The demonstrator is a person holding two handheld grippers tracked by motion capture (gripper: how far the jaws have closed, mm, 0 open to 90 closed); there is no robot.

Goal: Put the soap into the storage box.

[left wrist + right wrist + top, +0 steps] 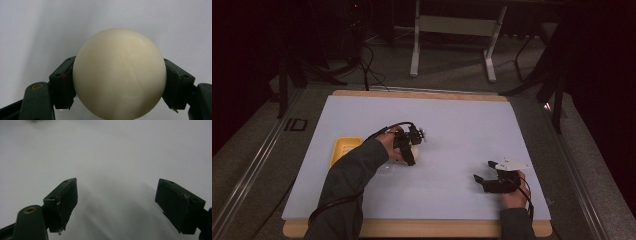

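A cream-white ball (119, 73) sits between both black jaws of my left gripper (119, 87), and the pads press on its two sides. From above, that left gripper (410, 152) is near the middle of the white board, pointing down at the ball (414, 150). My right gripper (483, 171) rests low at the board's right front. Its jaws stand wide apart with nothing between them, which the right gripper view confirms for the same gripper (117, 205) over bare white surface.
A shallow yellow tray (343, 150) lies left of the left hand. A clear, glassy round thing (385, 169) sits just in front of that hand. The white board (452, 120) lies on a wooden-edged table; stand legs (414, 55) are beyond it.
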